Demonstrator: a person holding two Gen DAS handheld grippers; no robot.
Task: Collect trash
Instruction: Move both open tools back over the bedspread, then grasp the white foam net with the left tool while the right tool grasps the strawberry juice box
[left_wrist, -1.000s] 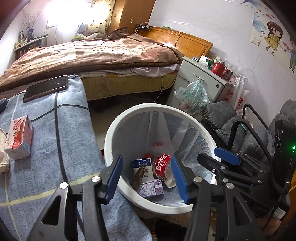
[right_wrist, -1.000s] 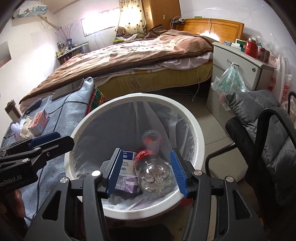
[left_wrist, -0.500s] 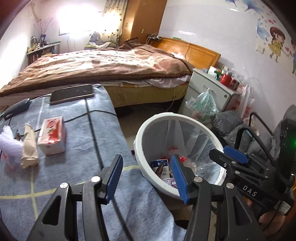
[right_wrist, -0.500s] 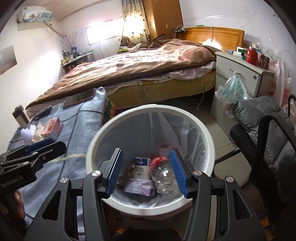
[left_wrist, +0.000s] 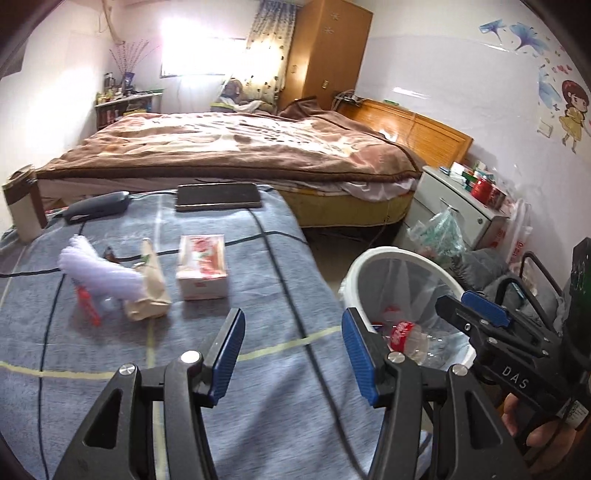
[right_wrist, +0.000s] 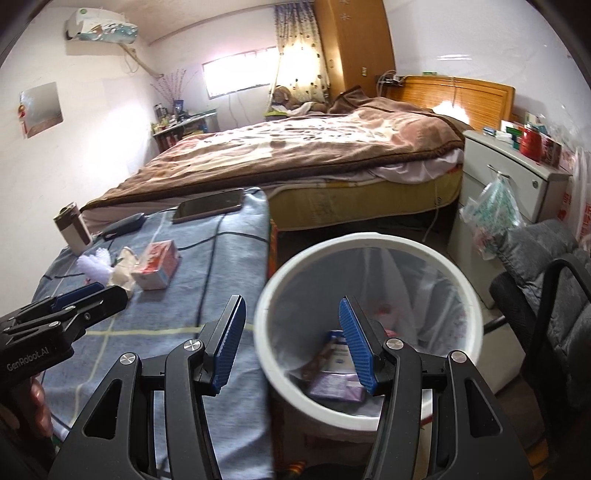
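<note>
— So, both empty? 
— Yes: left gripper (left_wrist: 291, 354) and right gripper (right_wrist: 291, 343) gape, holding nothing. 
— Next? 
— The red-and-white carton (left_wrist: 202, 266) on the blue cloth (left_wrist: 258, 295); approach squarely across its narrow sides. The crumpled paper (left_wrist: 149, 286) beside it is possibly a wrapper. Bin (right_wrist: 369, 240) waits alongside.

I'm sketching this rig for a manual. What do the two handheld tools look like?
Both are black, angular frames with silver bolts and ribbed blue finger pads. The left tool carries white "GenRobot.AI" lettering; the right tool reads "DAS". Bare fingers show at each handle; no sleeve is visible.
</note>
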